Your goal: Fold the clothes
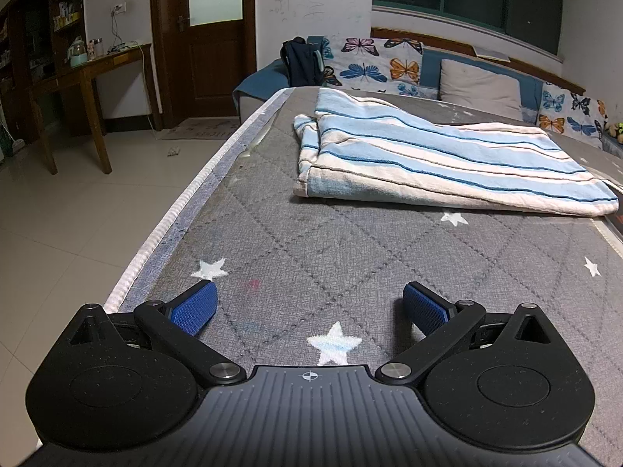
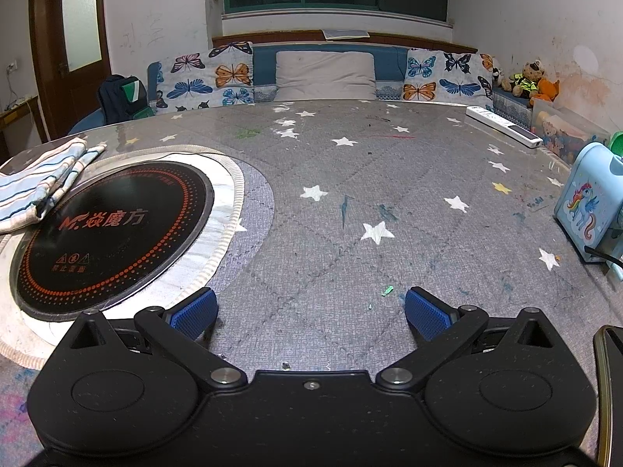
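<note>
Both your left tool (image 1: 309, 303) and right tool (image 2: 311, 305) gape empty; pinch the striped cloth's (image 1: 440, 159) near corners, seemingly part-folded.

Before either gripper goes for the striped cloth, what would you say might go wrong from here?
1. The striped cloth overlaps the rim of the black induction cooktop; if that is warm, the fabric could scorch.
2. The cloth lies bunched in layers, so the open left gripper may pinch several layers at once.
3. The right gripper, also open, points away from the cloth and must cross the cooktop to reach it.
</note>
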